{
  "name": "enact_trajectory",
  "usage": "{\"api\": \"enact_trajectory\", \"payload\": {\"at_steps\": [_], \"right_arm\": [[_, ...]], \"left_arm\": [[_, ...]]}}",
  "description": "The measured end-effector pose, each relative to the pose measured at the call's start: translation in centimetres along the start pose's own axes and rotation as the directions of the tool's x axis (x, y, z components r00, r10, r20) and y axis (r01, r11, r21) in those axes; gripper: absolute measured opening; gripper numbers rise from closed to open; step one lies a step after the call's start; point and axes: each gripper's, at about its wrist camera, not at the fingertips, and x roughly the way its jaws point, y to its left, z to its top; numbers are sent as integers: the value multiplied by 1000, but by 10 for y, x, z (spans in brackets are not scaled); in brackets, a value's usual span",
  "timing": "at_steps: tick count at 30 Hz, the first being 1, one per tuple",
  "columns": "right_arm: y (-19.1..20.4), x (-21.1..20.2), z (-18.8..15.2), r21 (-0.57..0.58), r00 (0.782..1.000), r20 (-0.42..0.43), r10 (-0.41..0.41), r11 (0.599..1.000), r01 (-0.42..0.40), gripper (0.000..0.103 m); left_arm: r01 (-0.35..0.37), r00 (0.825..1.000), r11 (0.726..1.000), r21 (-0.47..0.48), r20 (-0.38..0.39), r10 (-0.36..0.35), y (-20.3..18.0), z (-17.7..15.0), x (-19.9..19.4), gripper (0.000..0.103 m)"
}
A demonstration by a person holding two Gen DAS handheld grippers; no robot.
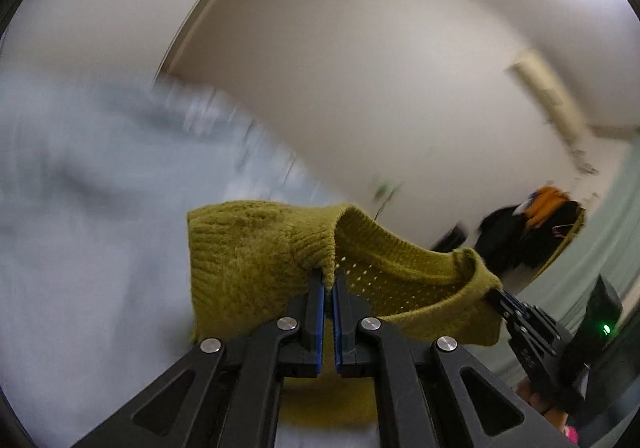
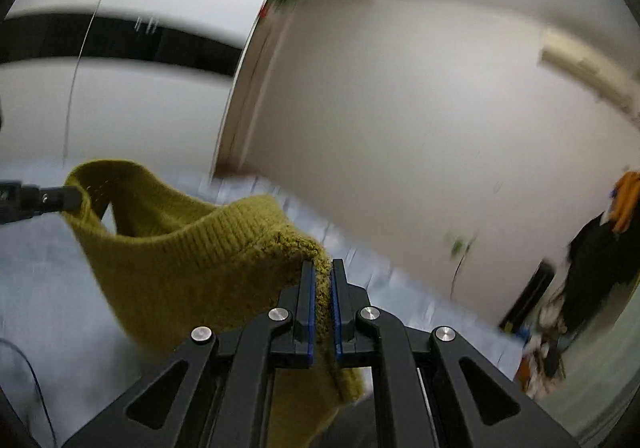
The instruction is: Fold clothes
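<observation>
An olive-green knitted sweater hangs in the air between my two grippers, its ribbed edge stretched between them. My left gripper is shut on one end of that edge. My right gripper is shut on the other end of the sweater. The right gripper also shows in the left wrist view, pinching the knit. The left gripper shows in the right wrist view at the far left. The sweater's lower part hangs below, out of sight.
A pale blue-grey surface lies below, blurred by motion. A white wall is behind. A pile of dark and orange clothes sits at the far right, also in the right wrist view.
</observation>
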Motion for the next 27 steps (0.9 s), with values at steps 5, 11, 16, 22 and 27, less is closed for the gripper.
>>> {"api": "enact_trajectory", "payload": {"at_steps": [5, 11, 16, 22, 27], "right_arm": [[13, 22, -68, -4, 982, -165, 88, 996, -90, 6], [15, 29, -132, 42, 946, -287, 151, 989, -145, 7], [16, 19, -151, 92, 927, -323, 191, 981, -170, 7], [22, 5, -169, 106, 909, -351, 224, 974, -199, 7], [25, -2, -180, 100, 901, -365, 236, 972, -215, 7]], "left_arm": [[-55, 984, 980, -193, -179, 20, 70, -54, 39, 4], [-13, 969, 983, -181, -245, -32, 77, -61, 30, 15], [0, 964, 977, -215, -259, -57, 75, -64, 11, 49], [-75, 954, 962, -264, -298, -8, 88, -57, 19, 61], [-122, 926, 929, -348, -378, -20, 98, -60, 45, 61]]}}
